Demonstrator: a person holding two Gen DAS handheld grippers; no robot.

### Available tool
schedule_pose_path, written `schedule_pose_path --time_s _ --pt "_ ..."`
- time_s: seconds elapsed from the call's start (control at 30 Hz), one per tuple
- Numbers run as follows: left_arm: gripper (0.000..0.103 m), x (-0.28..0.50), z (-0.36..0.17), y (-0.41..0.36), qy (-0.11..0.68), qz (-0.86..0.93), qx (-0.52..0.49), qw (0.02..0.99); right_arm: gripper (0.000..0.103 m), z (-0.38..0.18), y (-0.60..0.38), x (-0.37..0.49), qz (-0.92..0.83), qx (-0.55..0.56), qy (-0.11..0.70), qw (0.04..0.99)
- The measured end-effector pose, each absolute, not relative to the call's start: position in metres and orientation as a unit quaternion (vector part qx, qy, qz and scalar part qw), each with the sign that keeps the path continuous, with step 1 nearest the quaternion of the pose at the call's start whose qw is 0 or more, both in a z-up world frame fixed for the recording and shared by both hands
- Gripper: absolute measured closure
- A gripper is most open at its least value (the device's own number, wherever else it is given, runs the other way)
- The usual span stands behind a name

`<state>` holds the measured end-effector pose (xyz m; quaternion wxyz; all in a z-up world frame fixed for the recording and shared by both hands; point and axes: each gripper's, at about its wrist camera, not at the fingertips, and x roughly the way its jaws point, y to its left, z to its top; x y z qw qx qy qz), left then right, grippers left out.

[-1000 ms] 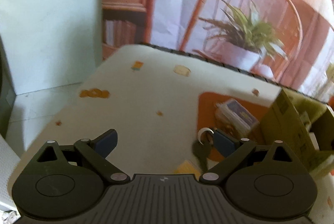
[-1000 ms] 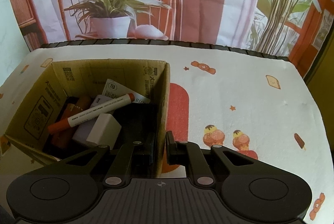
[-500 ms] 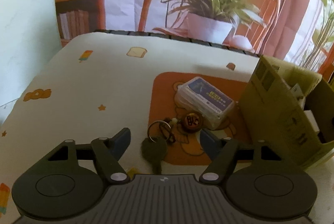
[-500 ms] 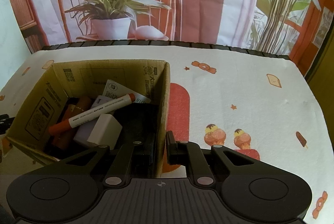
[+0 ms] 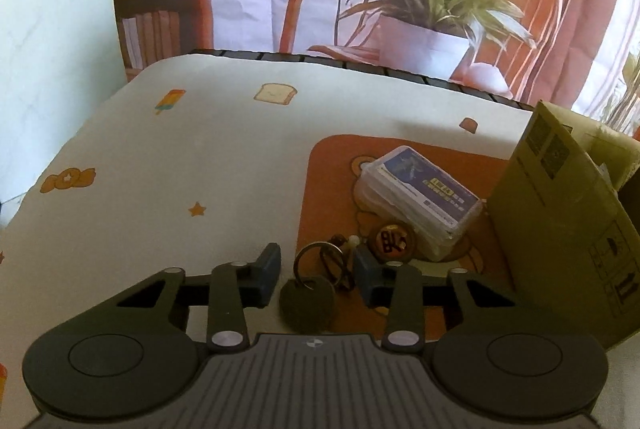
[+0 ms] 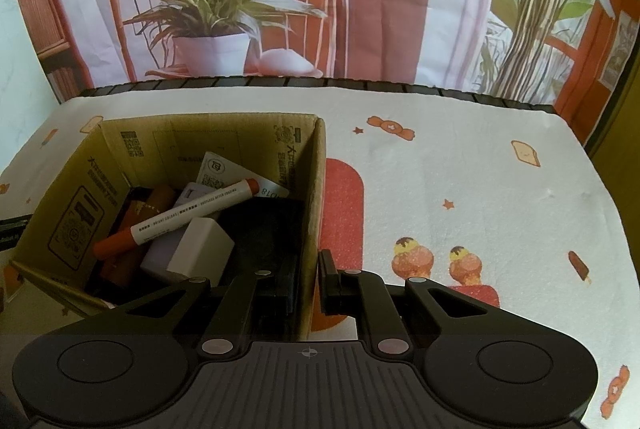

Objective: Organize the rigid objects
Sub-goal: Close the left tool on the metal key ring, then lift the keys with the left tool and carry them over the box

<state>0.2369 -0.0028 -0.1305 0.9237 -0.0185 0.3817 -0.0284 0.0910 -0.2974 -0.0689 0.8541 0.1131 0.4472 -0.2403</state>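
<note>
- While its jaws have just been closing, the left hand-held gripper (image 5: 316,271) brackets the key (image 5: 307,303), pads still apart from it.
- Right hand-held gripper (image 6: 310,279) clamps the cardboard box (image 6: 316,197) wall.

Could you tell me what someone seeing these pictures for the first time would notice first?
Probably the open cardboard box in the right wrist view, filled with an orange marker and a white block, with the right tool clamped on its near wall. In the left wrist view, a dark key on a ring lies between the left tool's jaws, which have just been closing, with a card pack behind it on the orange mat.
</note>
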Motion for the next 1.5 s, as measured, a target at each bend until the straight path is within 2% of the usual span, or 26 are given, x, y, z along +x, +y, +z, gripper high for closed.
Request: schedule_pose_path --time_s 0.17,0.27,0.5,1.07,1.5 --pt "0.064 0.238 -0.131 0.000 0.381 -0.030 -0.024 0.924 0.091 -0.069 -0.298 0.091 -0.240 0.113 0.447 0.854" --pt "0.073 0.238 -0.131 -0.002 0.380 -0.038 -0.022 0.924 0.091 -0.069 -0.298 0.091 -0.240 0.114 0.447 0.854" --pt "0.073 0.222 -0.117 -0.003 0.354 -0.050 -0.039 0.933 0.091 -0.071 -0.299 0.089 -0.239 0.121 0.443 0.856" --pt "0.073 0.175 -0.025 0.002 0.237 -0.076 -0.087 0.965 0.091 -0.072 -0.300 0.087 -0.239 0.126 0.439 0.857" --pt "0.073 0.176 0.027 -0.044 0.183 -0.161 -0.098 0.965 0.091 -0.073 -0.301 0.087 -0.239 0.127 0.438 0.857"
